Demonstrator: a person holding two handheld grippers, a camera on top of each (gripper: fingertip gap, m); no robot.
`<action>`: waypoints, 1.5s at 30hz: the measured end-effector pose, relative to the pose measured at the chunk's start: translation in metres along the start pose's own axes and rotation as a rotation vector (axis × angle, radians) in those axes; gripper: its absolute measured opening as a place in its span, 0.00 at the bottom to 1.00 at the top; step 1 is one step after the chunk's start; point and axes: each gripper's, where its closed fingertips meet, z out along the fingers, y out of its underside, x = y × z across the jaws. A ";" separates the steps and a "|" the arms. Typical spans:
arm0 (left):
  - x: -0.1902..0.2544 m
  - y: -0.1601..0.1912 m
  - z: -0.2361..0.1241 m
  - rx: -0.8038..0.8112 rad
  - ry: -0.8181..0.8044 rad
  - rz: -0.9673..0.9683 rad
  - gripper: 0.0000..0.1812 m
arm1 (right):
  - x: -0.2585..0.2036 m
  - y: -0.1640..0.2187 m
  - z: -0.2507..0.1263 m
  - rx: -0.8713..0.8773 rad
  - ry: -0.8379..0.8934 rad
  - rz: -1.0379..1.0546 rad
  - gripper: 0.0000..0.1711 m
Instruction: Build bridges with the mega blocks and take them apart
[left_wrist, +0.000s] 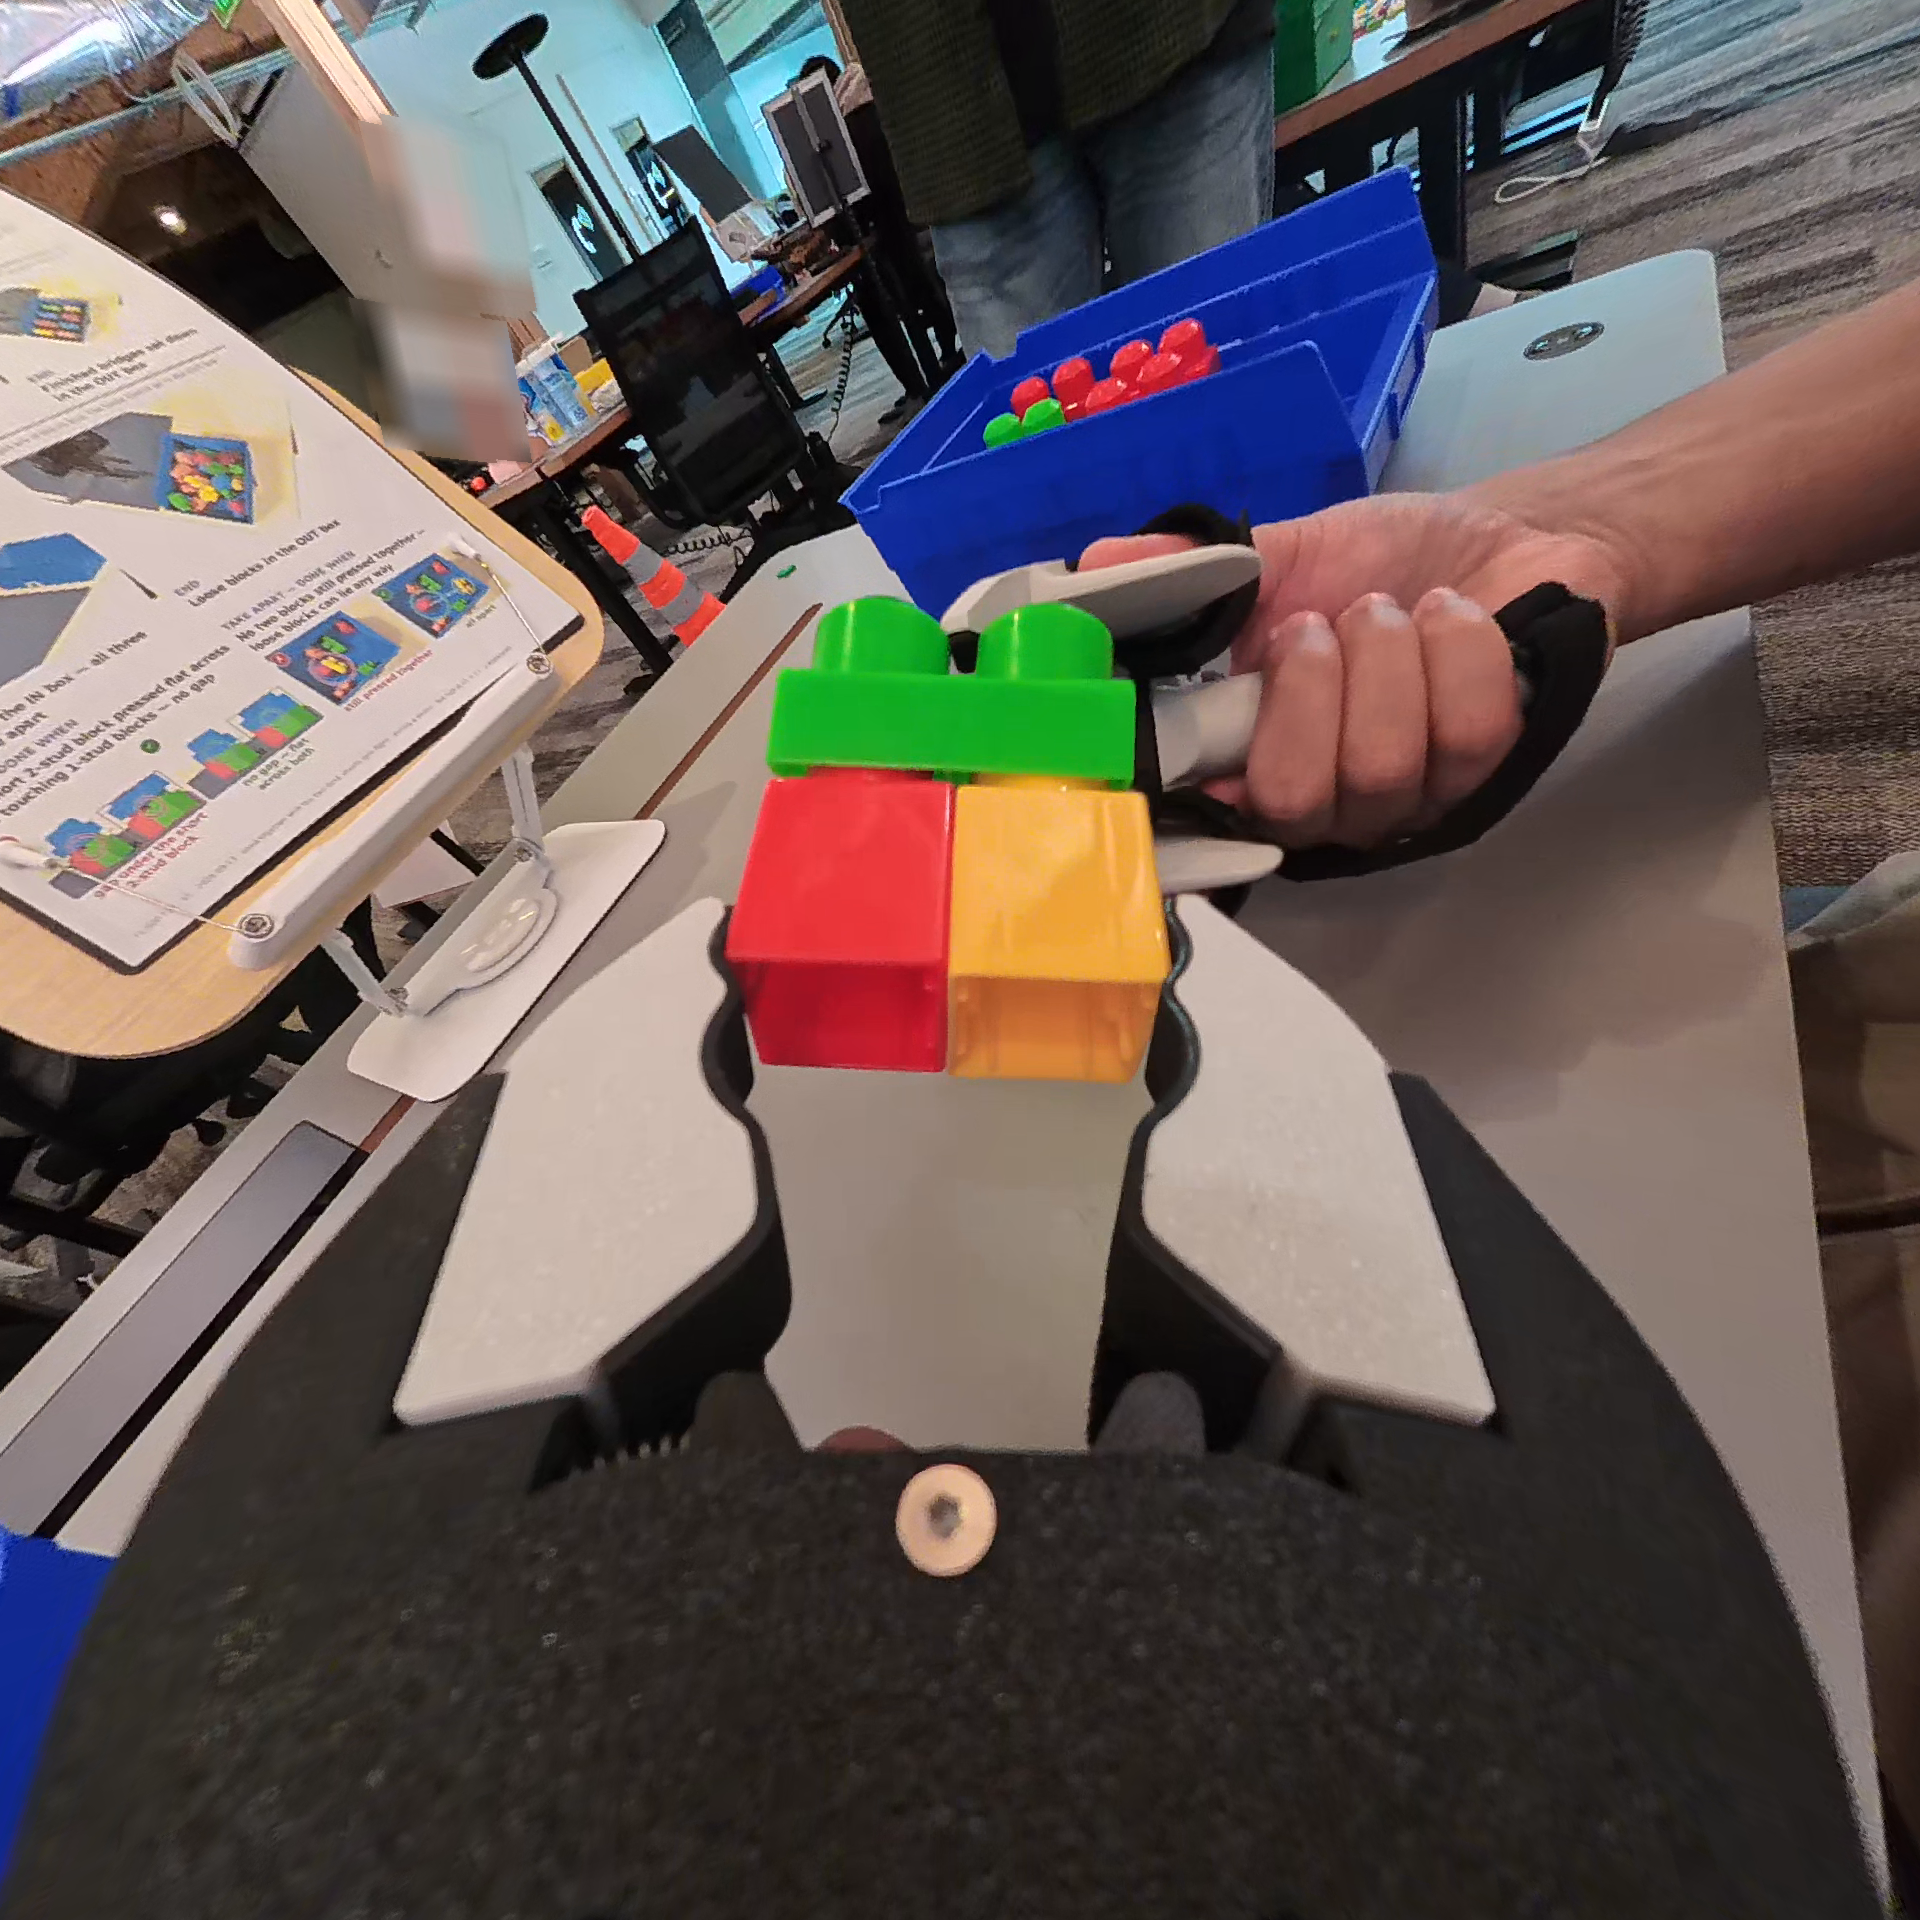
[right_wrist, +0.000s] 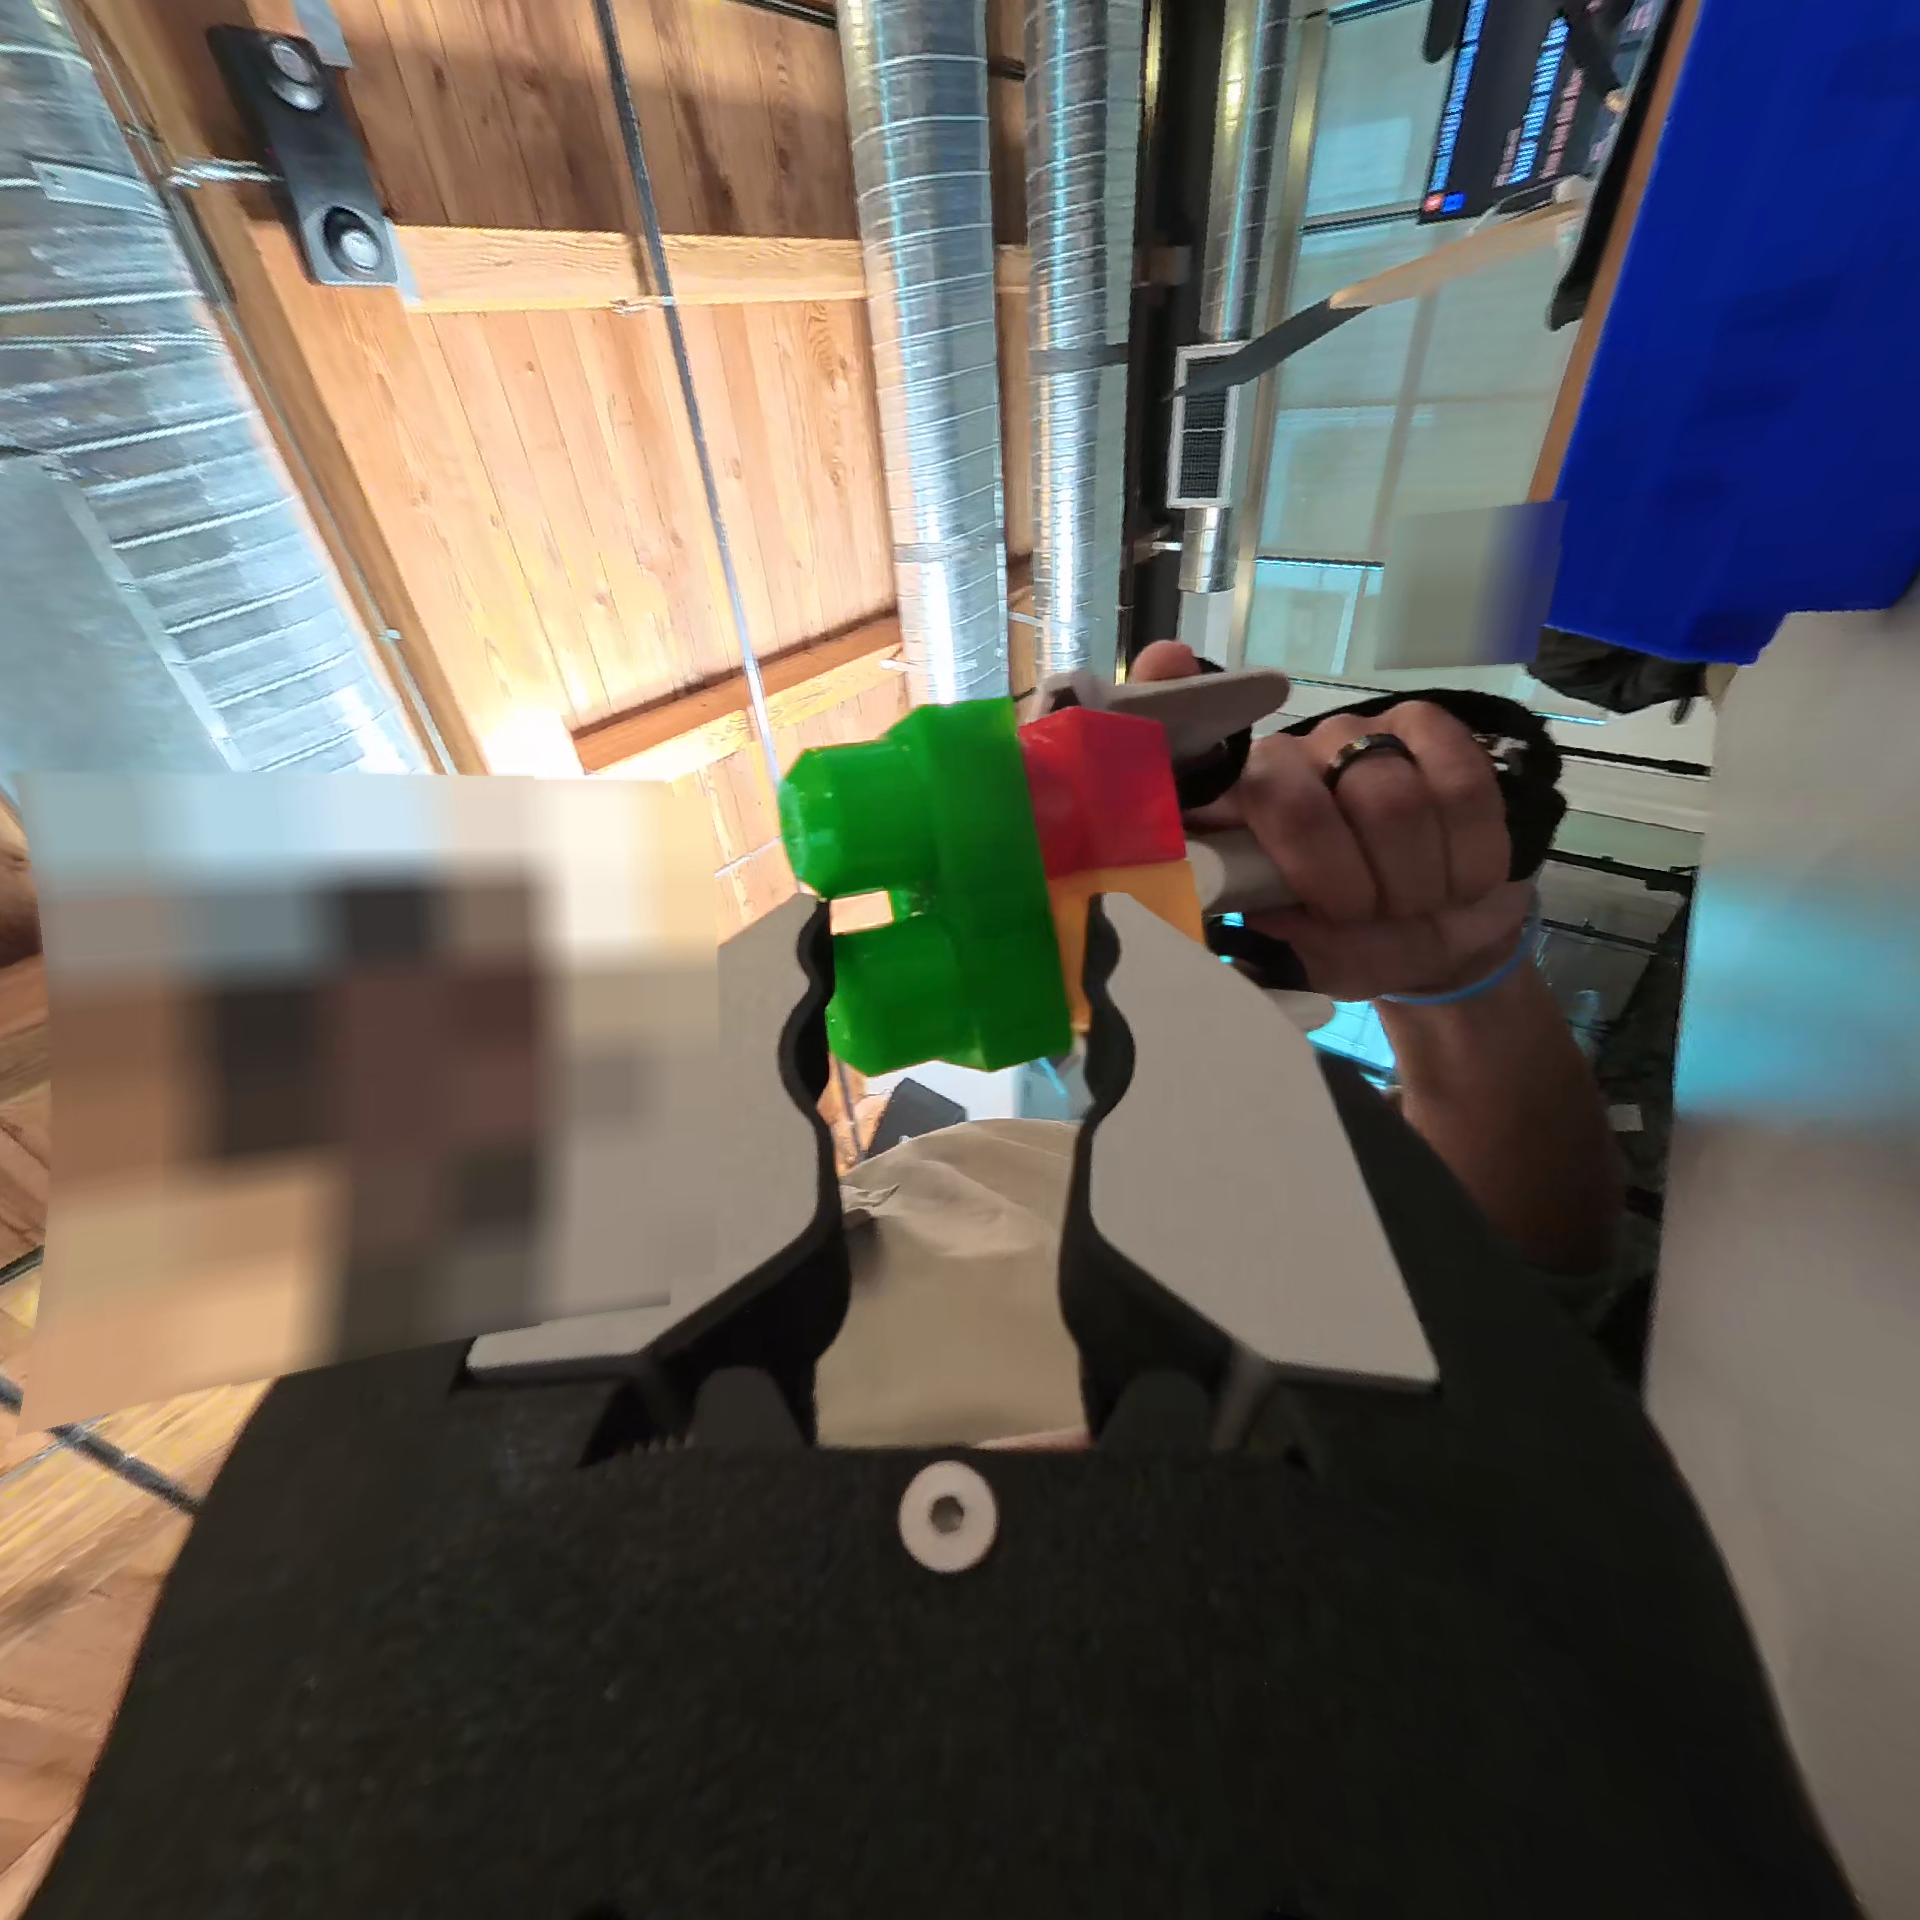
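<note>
Mega-block bridge (left_wrist: 951, 842), glossy green two-stud plastic slab across red and yellow cubes: assembled, aloft, gripped at 6 o'clock by left gripper (left_wrist: 948, 971), right gripper (right_wrist: 956, 977) clamping the slab; separation pending.

green two-stud block (left_wrist: 951, 722) atop red block (left_wrist: 844, 925) and yellow block (left_wrist: 1055, 930) | side by side, touching | held aloft

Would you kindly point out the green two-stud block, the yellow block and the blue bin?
green two-stud block (left_wrist: 951, 722): left wrist view, its front face.
yellow block (left_wrist: 1055, 883): left wrist view, its upper face.
blue bin (left_wrist: 1122, 473): left wrist view, its front wall.
</note>
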 end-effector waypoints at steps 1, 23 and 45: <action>0.000 -0.001 0.000 0.004 0.002 -0.004 0.41 | 0.003 0.000 0.000 0.001 0.021 -0.006 0.29; 0.006 0.004 0.000 0.011 0.021 -0.031 0.41 | 0.002 -0.009 -0.016 -0.106 0.383 -0.476 0.06; 0.014 0.013 0.006 -0.031 0.120 -0.062 0.41 | 0.007 -0.002 -0.026 -0.241 0.565 -0.633 0.00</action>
